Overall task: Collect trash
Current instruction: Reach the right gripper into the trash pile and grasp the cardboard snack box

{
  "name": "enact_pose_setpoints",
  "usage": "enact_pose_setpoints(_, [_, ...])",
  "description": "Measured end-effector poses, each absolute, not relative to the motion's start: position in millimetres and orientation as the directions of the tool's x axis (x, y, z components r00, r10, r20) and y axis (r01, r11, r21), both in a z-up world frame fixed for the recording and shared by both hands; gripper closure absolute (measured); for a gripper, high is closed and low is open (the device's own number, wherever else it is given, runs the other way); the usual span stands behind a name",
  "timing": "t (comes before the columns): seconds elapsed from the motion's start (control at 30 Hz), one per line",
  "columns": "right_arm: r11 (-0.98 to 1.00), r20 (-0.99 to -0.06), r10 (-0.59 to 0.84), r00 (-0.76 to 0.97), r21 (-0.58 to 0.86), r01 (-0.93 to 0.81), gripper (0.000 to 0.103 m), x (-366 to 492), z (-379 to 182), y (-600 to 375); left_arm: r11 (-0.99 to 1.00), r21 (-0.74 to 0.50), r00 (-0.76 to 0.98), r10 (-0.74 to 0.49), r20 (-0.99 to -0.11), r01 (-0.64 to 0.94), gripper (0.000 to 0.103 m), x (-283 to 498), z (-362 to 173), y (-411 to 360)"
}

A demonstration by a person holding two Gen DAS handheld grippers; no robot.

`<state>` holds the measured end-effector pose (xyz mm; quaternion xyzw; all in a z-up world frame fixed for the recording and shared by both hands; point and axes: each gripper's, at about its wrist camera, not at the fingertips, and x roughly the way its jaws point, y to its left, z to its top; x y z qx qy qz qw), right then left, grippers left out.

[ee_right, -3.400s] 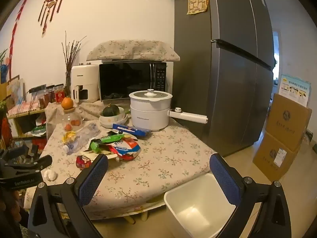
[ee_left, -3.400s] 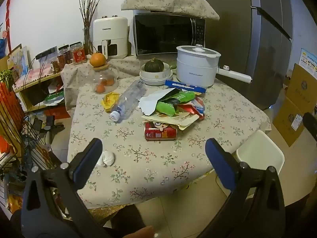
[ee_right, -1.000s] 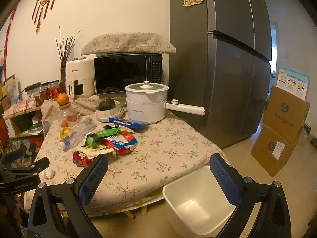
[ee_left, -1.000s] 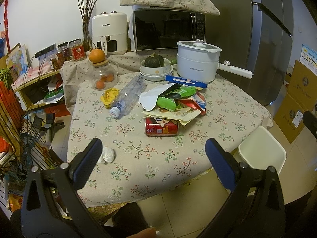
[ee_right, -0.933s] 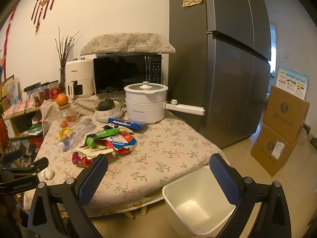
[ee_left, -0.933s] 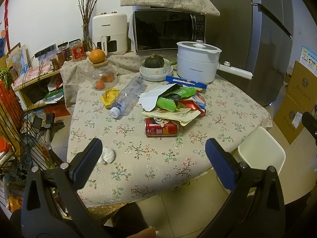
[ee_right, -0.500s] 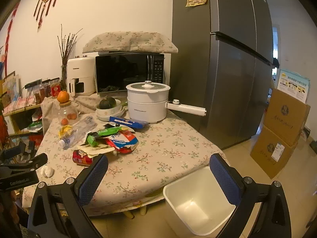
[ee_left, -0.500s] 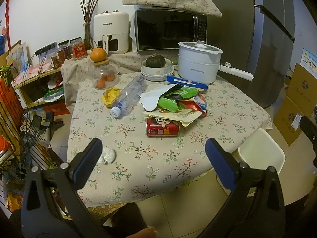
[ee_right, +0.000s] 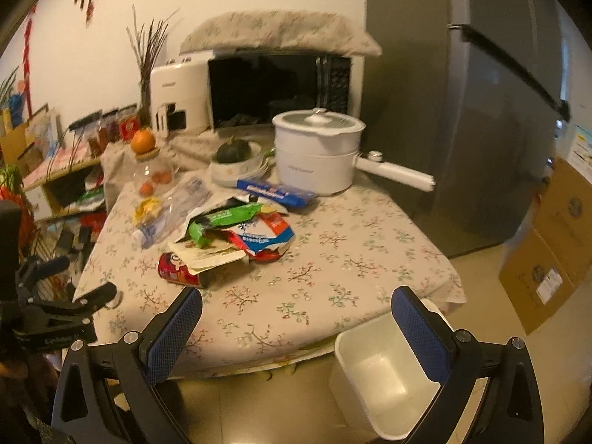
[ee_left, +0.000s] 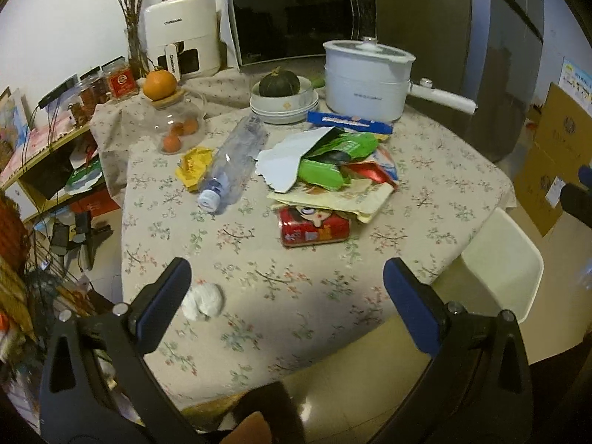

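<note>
A heap of snack wrappers (ee_left: 333, 170) lies mid-table, with a red can (ee_left: 314, 227) at its near edge, a clear plastic bottle (ee_left: 233, 159), a yellow wrapper (ee_left: 192, 164) and a crumpled white tissue (ee_left: 202, 300) near the front left. The heap (ee_right: 236, 229) and can (ee_right: 177, 268) also show in the right wrist view. A white bin (ee_right: 388, 366) stands on the floor at the table's right corner. My left gripper (ee_left: 285, 288) is open above the table's front edge. My right gripper (ee_right: 296, 325) is open, low by the table front, left of the bin.
A white pot (ee_left: 366, 74), a bowl with a squash (ee_left: 281, 92), a glass jar with an orange on top (ee_left: 174, 118), a microwave (ee_left: 296, 26) and an air fryer (ee_left: 181, 40) stand at the back. A fridge (ee_right: 481, 111) and cardboard boxes (ee_right: 555, 244) are on the right.
Both grippers have moved forward and tilted down toward the table. The table and its trash now look nearer. Nothing was taken hold of.
</note>
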<state>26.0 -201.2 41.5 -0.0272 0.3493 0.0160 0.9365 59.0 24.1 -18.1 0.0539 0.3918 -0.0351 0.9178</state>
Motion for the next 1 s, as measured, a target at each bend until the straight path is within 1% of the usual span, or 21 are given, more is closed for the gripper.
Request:
enact_pose_setpoints(0.1, [0.995,-0.692,0.033,0.721,-0.047,-0.091,0.0,51.1,37.9,-198.8,0.991,0.073,0.661,-0.022,-0.75,0.116,0.0,76.8,-18.4,29.5])
enact_pose_setpoints(0.27, [0.992,-0.761,0.078,0.644,-0.008,-0.129,0.0,99.4,25.5,-199.9,0.987,0.113,0.621,0.016,-0.784,0.118,0.0,118.9,-18.3,32.9])
enact_pose_setpoints(0.4, [0.992,-0.773,0.096,0.627,0.026,-0.121,0.0,130.0,19.9,-209.1,0.986,0.101,0.578,0.006,-0.816,0.131,0.001,163.2,-21.9,27.4])
enact_pose_setpoints(0.53, [0.996,-0.796,0.083,0.599,0.044,-0.08,0.0,149.9,4.8,-229.3,0.984,0.075,0.541,-0.024,-0.84,0.159,0.004,207.7,-26.8,8.4])
enact_pose_setpoints(0.6, [0.998,-0.806,0.056,0.59,0.028,-0.056,0.0,158.4,-2.1,-238.9,0.984,0.072,0.527,-0.024,-0.849,0.161,0.006,231.1,-31.8,-1.6])
enact_pose_setpoints(0.63, [0.999,-0.811,0.034,0.585,0.01,-0.045,0.0,161.2,-5.7,-242.0,0.984,0.08,0.522,-0.016,-0.853,0.161,0.01,238.7,-34.5,-4.7])
enact_pose_setpoints(0.67, [0.999,-0.816,0.003,0.579,-0.023,-0.036,0.0,163.5,-10.5,-245.0,0.982,0.099,0.508,0.003,-0.861,0.162,0.016,253.2,-41.5,-11.8])
enact_pose_setpoints(0.77, [0.997,-0.828,-0.027,0.56,-0.059,-0.039,0.0,168.4,-20.6,-250.3,0.98,0.108,0.456,0.021,-0.89,0.164,0.023,279.5,-59.8,-22.8])
enact_pose_setpoints(1.0, [0.999,-0.836,-0.018,0.549,-0.041,-0.03,0.0,171.6,-25.6,-263.1,0.964,0.211,0.44,0.12,-0.89,0.163,0.024,303.8,-83.5,-45.0])
